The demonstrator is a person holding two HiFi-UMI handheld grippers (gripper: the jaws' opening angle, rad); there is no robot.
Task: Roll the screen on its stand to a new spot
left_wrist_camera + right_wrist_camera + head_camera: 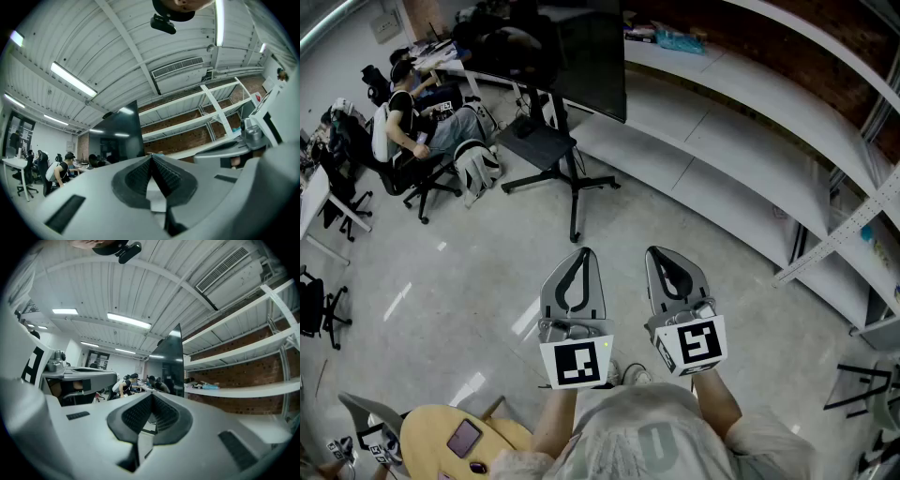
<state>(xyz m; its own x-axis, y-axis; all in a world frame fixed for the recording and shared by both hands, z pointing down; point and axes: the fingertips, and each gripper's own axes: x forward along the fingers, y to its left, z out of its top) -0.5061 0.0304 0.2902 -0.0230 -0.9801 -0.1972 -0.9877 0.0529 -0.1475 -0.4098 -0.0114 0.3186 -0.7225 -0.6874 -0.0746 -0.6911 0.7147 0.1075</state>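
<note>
The room has a glossy pale floor (pixel 487 281). At the far left a seated person (pixel 411 122) occupies an office chair (pixel 427 183) at a desk.

The screen (pixel 586 56) is at far centre, mounted upright on its stand (pixel 567 173). The stand's legs rest on the floor, just right of the seated person. The screen is well apart from both grippers.

The left gripper (pixel 584 251) is held near centre, pointing toward the stand. Its fingers (pixel 140 176) are fully together, pad against pad, with nothing between them.

The right gripper (pixel 654 250) is just beside it, on the right, parallel to it. Its fingers (pixel 166 414) are likewise closed on each other and hold nothing. In both gripper views the dark screen stands beyond the fingertips.

White shelving (pixel 750 122) runs along the right side, against a brick wall (pixel 787 56).
</note>
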